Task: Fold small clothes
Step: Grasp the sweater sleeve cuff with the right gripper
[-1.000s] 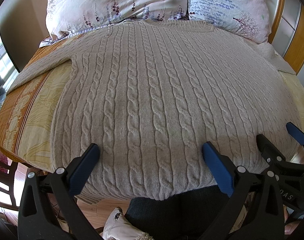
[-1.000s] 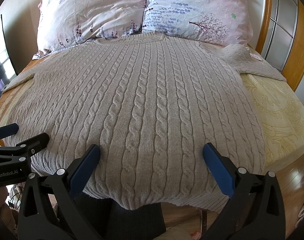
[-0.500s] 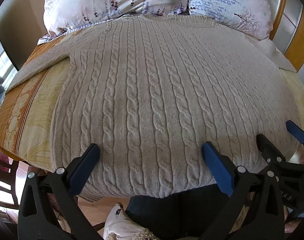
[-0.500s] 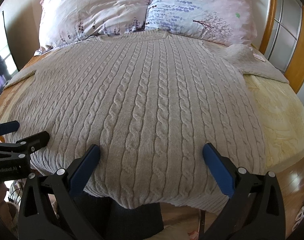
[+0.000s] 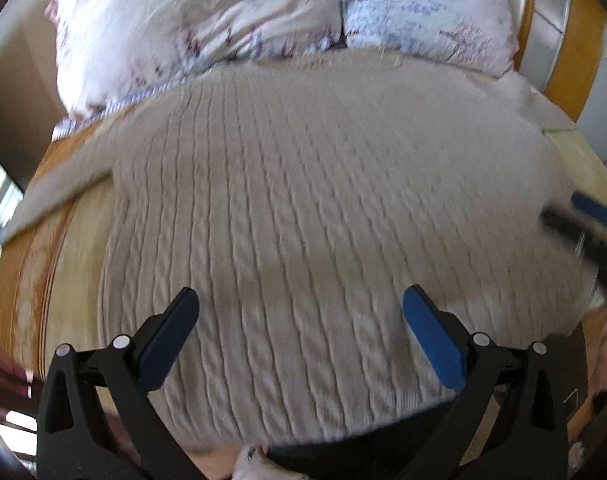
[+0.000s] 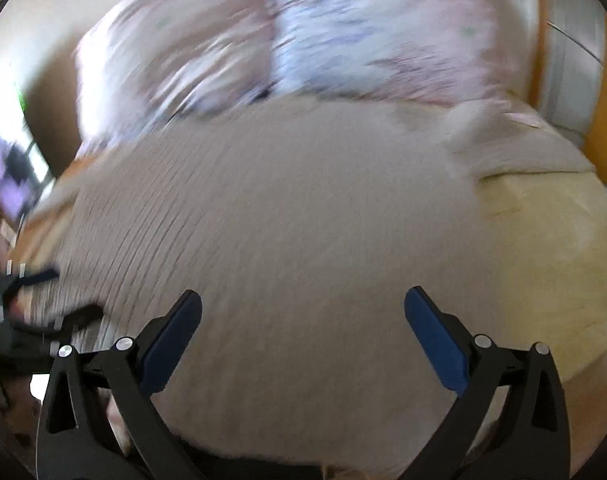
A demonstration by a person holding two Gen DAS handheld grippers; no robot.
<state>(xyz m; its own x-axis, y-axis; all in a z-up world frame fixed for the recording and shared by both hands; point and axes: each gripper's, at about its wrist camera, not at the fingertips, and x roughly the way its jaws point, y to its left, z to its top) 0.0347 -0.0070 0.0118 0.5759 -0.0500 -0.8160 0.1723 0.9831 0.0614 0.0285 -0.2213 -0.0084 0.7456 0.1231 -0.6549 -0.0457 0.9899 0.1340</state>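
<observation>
Beyond both spread grippers, left gripper (image 5: 299, 320) and right gripper (image 6: 303, 320), sweater (image 5: 323, 200) meets pillows (image 5: 223, 32).

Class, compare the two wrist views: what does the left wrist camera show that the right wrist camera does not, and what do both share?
Only the left wrist view shows the orange patterned bedspread edge and the right gripper. Only the right wrist view shows the pale yellow bedspread and the left gripper. Both share the beige cable-knit sweater spread flat, the floral pillows, and open jaws.
</observation>
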